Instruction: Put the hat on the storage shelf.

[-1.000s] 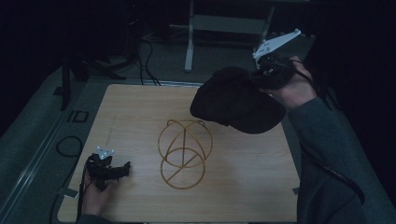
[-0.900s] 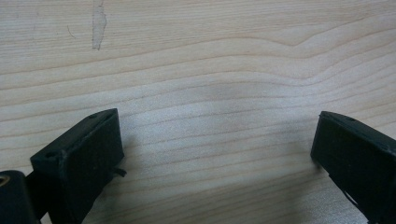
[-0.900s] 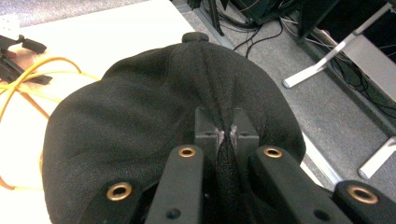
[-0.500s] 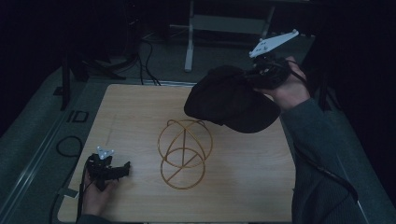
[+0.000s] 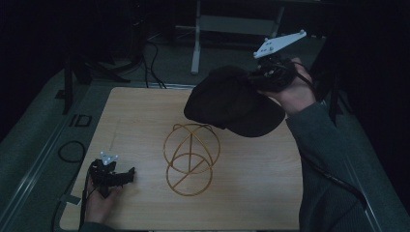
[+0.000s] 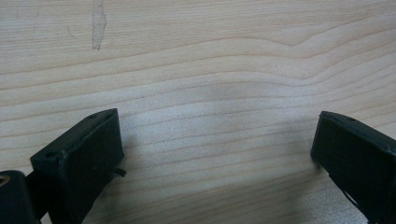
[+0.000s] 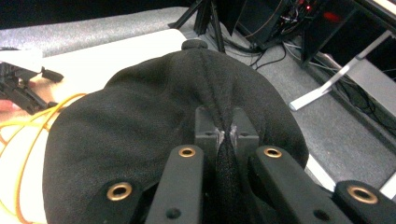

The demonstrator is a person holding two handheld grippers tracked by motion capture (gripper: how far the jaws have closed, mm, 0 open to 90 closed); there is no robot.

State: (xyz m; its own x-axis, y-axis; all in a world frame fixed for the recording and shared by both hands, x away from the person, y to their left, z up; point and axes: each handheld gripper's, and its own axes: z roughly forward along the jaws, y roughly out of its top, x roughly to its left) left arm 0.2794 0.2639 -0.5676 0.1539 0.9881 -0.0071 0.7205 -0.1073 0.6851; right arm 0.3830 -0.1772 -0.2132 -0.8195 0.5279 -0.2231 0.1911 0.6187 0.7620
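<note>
A black cap (image 5: pixel 232 104) hangs in the air over the far right part of the wooden table (image 5: pixel 140 121), above and behind a gold wire sphere stand (image 5: pixel 189 157). My right gripper (image 5: pixel 258 77) is shut on the cap, pinching a fold of its fabric (image 7: pixel 227 133) between both jaws; the cap's crown (image 7: pixel 154 135) spreads out beyond them. My left gripper (image 5: pixel 126 175) rests low at the table's near left corner. Its jaws stand wide apart over bare wood, the gap (image 6: pixel 217 154) between them holding nothing.
The wire stand (image 7: pixel 28 126) shows yellow at the left of the right gripper view, with the other hand's gripper (image 7: pixel 21 91) beyond it. Desk legs (image 5: pixel 196 38), cables (image 5: pixel 154 53) and tripod legs stand on the grey floor behind the table.
My right gripper has carried the cap slightly left and up, away from the table's right edge. The left gripper has stayed put.
</note>
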